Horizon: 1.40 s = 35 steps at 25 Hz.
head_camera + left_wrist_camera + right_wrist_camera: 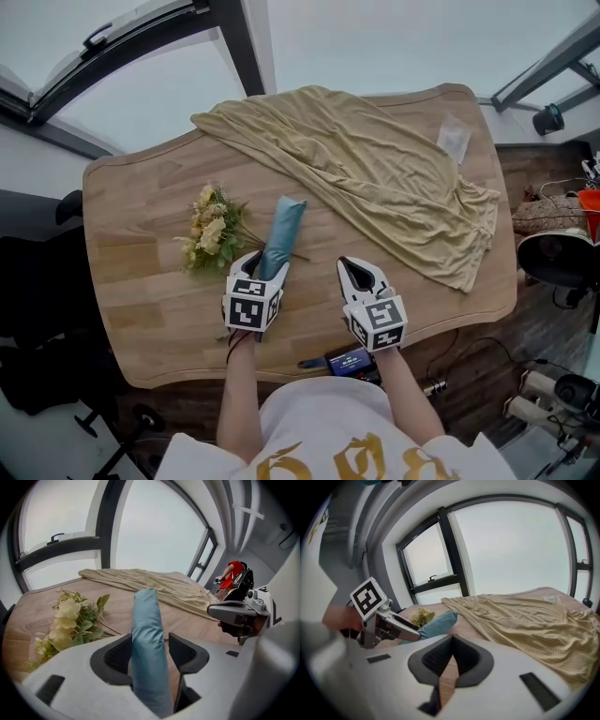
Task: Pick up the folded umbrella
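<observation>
A folded teal umbrella [282, 228] lies on the wooden table [131, 281], its far end pointing away from me. My left gripper [266, 265] straddles its near end. In the left gripper view the umbrella [146, 620] runs up between the jaws of the left gripper [150, 639], which stand open, with a gap showing at the right pad. The right gripper [355, 271] hovers over bare wood just right of the umbrella, shut and holding nothing. In the right gripper view its [451, 638] tips meet, and the umbrella [437, 622] shows at the left behind the other gripper.
A bunch of pale yellow artificial flowers [211, 234] lies just left of the umbrella. A crumpled beige cloth [375, 169] covers the far right of the table, with a small clear packet [454, 141] beyond it. A small device [349, 361] sits at the near edge.
</observation>
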Tool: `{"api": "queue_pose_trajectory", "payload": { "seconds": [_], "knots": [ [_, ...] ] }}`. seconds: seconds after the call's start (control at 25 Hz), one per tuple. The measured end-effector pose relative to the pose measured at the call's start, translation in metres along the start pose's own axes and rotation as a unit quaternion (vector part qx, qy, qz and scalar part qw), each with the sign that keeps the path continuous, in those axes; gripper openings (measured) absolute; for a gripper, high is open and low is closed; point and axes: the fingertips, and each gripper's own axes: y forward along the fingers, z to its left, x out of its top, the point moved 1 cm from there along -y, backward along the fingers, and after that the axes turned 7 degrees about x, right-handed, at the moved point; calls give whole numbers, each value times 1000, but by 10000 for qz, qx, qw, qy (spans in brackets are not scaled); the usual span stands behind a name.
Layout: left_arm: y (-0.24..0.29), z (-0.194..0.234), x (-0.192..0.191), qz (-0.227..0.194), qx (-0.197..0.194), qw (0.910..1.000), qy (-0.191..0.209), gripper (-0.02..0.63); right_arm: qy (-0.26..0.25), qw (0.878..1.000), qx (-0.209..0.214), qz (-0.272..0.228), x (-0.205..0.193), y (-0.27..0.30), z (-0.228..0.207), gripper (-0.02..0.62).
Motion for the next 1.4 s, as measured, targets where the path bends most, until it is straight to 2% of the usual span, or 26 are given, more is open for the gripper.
{"api": "queue_pose_trajectory", "payload": {
  "seconds": [0.36, 0.64, 0.8, 0.96, 1.16, 1.4],
  "knots": [
    [20, 4, -4, 414, -14, 9991, -44, 292, 96, 9998, 62, 157, -12, 13, -7, 11],
    [37, 0, -4, 717, -43, 9973, 133, 297, 183, 9996, 28, 212, -18, 14, -16, 11],
    [46, -1, -7, 828, -37, 9965, 50, 298, 223, 9994, 10, 251, -22, 14, -20, 11],
    [49, -1, -6, 807, 32, 9967, 108, 302, 237, 9993, -9, 276, -24, 14, -24, 11],
    [58, 1, -2, 466, 356, 9982, 124, 300, 158, 9995, 5, 289, -23, 17, -23, 11],
    [54, 0, 1, 445, 273, 9986, 64, 285, 157, 9995, 0, 283, -22, 14, -19, 11]
  ]
}}
